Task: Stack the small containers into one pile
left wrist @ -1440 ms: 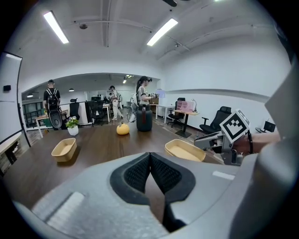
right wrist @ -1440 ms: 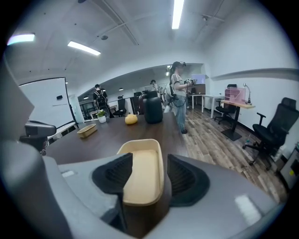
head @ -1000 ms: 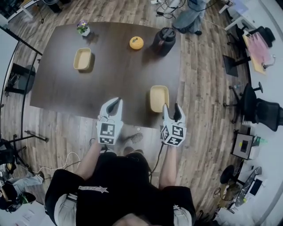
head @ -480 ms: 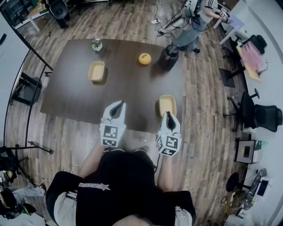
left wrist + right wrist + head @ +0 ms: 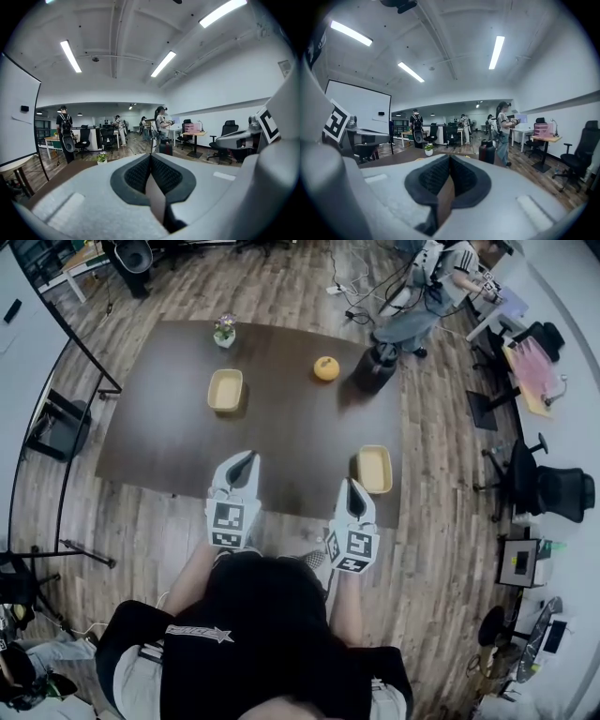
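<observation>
**Me:** Since a second ago my right gripper has clenched its jaws on nothing and drawn back toward me. They stood wide then, close beside the near container.

**You:** So you didn't pick it up?

**Me:** No. It sits on the table, just ahead and right of that gripper's tips, apart from them. The right gripper view shows the pads pressed together with nothing between.

**You:** And the other side?

**Me:** My left gripper is clenched and empty too. It hangs over the table's near edge. The far container lies well ahead of it, untouched.

**You:** Where does that leave the pile?

**Me:** Not begun, I'd say. The two containers are well apart, neither one in my grip. I reckon the right jaws must open again and reach forward and rightward to take the near one's rim before it can be carried to the far one.
</observation>
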Demonstrator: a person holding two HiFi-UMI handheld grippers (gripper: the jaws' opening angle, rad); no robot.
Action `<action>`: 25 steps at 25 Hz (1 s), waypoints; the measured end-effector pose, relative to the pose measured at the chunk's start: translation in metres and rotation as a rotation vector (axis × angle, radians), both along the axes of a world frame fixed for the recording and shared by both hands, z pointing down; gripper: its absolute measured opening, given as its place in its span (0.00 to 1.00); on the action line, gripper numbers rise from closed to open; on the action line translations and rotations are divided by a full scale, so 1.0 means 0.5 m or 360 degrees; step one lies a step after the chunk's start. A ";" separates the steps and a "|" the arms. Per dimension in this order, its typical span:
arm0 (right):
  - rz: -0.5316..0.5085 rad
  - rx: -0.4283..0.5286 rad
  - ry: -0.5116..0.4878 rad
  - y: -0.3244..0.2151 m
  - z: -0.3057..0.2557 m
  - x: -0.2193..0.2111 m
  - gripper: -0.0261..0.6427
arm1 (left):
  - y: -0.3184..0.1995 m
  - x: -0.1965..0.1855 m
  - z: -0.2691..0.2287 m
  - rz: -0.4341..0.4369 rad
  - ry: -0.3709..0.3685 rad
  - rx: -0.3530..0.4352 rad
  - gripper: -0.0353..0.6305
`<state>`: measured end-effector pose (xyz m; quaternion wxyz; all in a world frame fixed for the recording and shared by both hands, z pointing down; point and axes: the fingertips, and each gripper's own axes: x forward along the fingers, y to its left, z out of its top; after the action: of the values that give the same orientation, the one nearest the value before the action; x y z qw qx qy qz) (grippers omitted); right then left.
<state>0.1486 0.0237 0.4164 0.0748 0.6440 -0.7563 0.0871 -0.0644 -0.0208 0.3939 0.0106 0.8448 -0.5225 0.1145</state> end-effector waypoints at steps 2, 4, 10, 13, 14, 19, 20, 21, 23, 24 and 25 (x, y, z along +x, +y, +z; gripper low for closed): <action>-0.0033 0.0000 -0.0001 -0.007 -0.002 -0.047 0.05 | -0.004 -0.036 0.000 -0.0009 -0.0008 0.0002 0.07; -0.0066 -0.0003 -0.0009 -0.017 -0.001 -0.095 0.05 | -0.011 -0.070 0.000 -0.0014 -0.0009 0.0002 0.07; -0.0134 -0.0010 -0.0012 -0.053 0.015 -0.224 0.05 | -0.030 -0.183 0.015 -0.0050 -0.0010 0.0000 0.07; -0.0181 -0.0020 -0.0007 -0.074 0.018 -0.272 0.05 | -0.038 -0.235 0.018 -0.0099 -0.0006 -0.0003 0.07; -0.0200 -0.0023 -0.0007 -0.082 0.017 -0.286 0.05 | -0.041 -0.249 0.017 -0.0118 -0.0003 -0.0004 0.07; -0.0295 -0.0042 -0.0007 -0.133 0.021 -0.345 0.05 | -0.067 -0.303 0.014 -0.0196 0.0007 0.0003 0.07; -0.0321 -0.0047 -0.0006 -0.145 0.024 -0.357 0.05 | -0.074 -0.313 0.017 -0.0216 0.0006 0.0000 0.07; -0.0345 -0.0053 -0.0005 -0.159 0.028 -0.368 0.05 | -0.082 -0.322 0.020 -0.0237 0.0006 -0.0004 0.07; -0.0389 -0.0065 -0.0007 -0.191 0.035 -0.387 0.05 | -0.102 -0.335 0.027 -0.0275 0.0008 -0.0013 0.07; -0.0411 -0.0071 -0.0009 -0.210 0.039 -0.397 0.05 | -0.115 -0.342 0.031 -0.0293 0.0009 -0.0017 0.07; -0.0434 -0.0075 -0.0012 -0.231 0.043 -0.408 0.05 | -0.129 -0.350 0.035 -0.0311 0.0011 -0.0020 0.07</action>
<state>-0.0556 -0.0916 0.4381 0.0983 0.5330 -0.8349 0.0963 -0.2392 -0.0854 0.4113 0.0287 0.7902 -0.6016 0.1133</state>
